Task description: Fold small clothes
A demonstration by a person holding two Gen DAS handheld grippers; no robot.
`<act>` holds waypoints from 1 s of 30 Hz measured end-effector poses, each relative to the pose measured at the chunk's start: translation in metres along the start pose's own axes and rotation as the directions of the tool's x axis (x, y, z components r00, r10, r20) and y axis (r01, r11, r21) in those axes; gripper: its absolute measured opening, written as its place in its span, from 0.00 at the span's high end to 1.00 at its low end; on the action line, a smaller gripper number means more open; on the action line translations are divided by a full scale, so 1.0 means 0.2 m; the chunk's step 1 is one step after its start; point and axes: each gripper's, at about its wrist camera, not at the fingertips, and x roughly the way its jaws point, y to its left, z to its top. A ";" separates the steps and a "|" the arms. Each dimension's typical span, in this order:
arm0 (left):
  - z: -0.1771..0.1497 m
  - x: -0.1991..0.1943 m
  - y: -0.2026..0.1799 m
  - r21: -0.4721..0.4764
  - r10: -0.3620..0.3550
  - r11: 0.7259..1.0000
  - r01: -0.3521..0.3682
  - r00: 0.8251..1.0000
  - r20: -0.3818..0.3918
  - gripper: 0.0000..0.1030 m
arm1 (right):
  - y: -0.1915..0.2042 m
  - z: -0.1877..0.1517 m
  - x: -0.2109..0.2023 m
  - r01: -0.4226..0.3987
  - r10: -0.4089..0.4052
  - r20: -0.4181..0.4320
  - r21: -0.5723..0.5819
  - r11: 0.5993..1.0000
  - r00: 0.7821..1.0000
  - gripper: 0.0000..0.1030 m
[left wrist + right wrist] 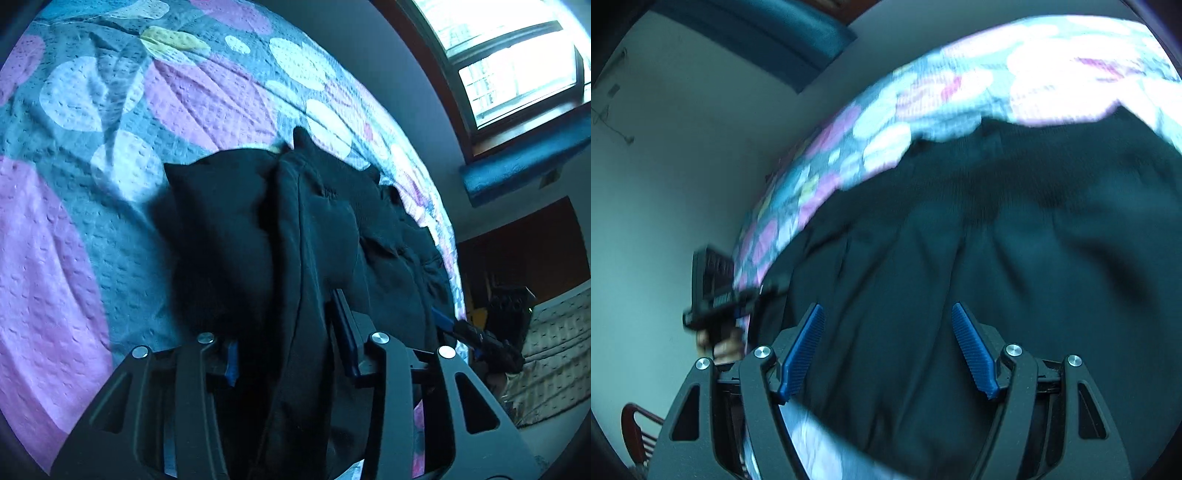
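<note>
Left wrist view: the left gripper point(291, 354) pinches a bunched ridge of the dark garment point(325, 221), lying on the patterned bedspread point(92, 184) near its edge; the right gripper point(888, 347) hangs spread above it. Soft, limp cloth: take it by a hem

Bed point(92, 229) under a quilted cover point(207, 96): grey-blue ground, large pink, white and yellow petal shapes, dimpled stitching, shallow creases toward the far side. Directly on the cover, a black garment point(325, 221), bunched into thick folds, close to the bed edge on the window side. In the right wrist view, same garment point(1015, 240) spread wide over the near part of the bed, upper hem wavy against the bright cover point(1052, 66); strip of cover also exposed below its lower edge. No other item discernible on the bed.
</note>
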 end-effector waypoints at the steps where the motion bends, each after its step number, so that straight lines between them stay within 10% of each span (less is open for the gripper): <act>1: -0.02 0.01 -0.01 0.011 0.016 1.000 -0.016 1.000 -0.004 0.61 | 0.00 -0.04 0.00 0.000 0.000 -0.011 0.001 1.000 1.000 0.31; 13: -0.02 0.02 0.04 -0.033 0.017 0.999 -0.018 1.000 -0.011 0.67 | 0.05 -0.24 -0.15 -0.009 0.007 0.102 0.014 1.000 0.995 0.31; 18: -0.02 0.02 0.00 -0.008 0.051 0.999 -0.051 0.999 -0.005 0.70 | -0.01 -0.37 -0.04 0.010 -0.010 0.008 0.023 1.000 1.000 0.31; 30: 0.00 -0.12 -0.54 0.171 0.100 0.979 -0.113 0.991 0.084 0.84 | -0.14 -0.37 -0.02 -0.162 0.157 0.071 0.076 0.984 0.985 0.28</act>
